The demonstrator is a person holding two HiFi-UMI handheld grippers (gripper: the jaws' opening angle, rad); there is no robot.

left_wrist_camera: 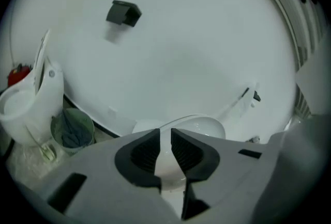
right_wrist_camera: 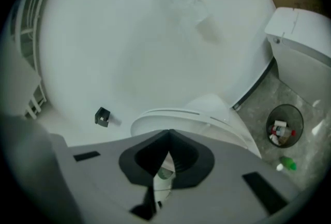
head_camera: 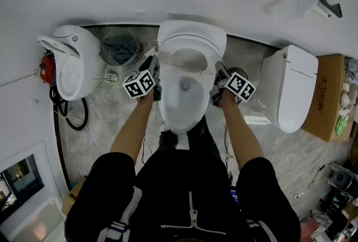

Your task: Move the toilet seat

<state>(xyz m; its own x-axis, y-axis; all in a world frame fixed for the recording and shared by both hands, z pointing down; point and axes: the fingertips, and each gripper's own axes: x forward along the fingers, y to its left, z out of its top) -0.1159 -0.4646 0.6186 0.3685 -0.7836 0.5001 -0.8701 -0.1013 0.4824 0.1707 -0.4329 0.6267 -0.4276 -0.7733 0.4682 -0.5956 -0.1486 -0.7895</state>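
A white toilet (head_camera: 182, 104) stands in the middle of the head view, and its toilet seat (head_camera: 168, 48) with an oval opening shows at the wall end. My left gripper (head_camera: 155, 77) is at the toilet's left rim. In the left gripper view its pads (left_wrist_camera: 147, 151) stand a narrow slit apart with a white edge of the seat (left_wrist_camera: 165, 158) pinched between them. My right gripper (head_camera: 218, 83) is at the right rim. In the right gripper view it (right_wrist_camera: 168, 137) is shut, pad tips touching, with the seat (right_wrist_camera: 176, 117) just beyond.
Another white toilet (head_camera: 72, 62) stands at the left beside a mesh bin (head_camera: 119, 47) holding a cloth. A third toilet (head_camera: 293, 87) and a cardboard box (head_camera: 330, 95) are at the right. A waste bin (right_wrist_camera: 283, 124) sits near the right gripper. Cables (head_camera: 72, 115) lie on the floor.
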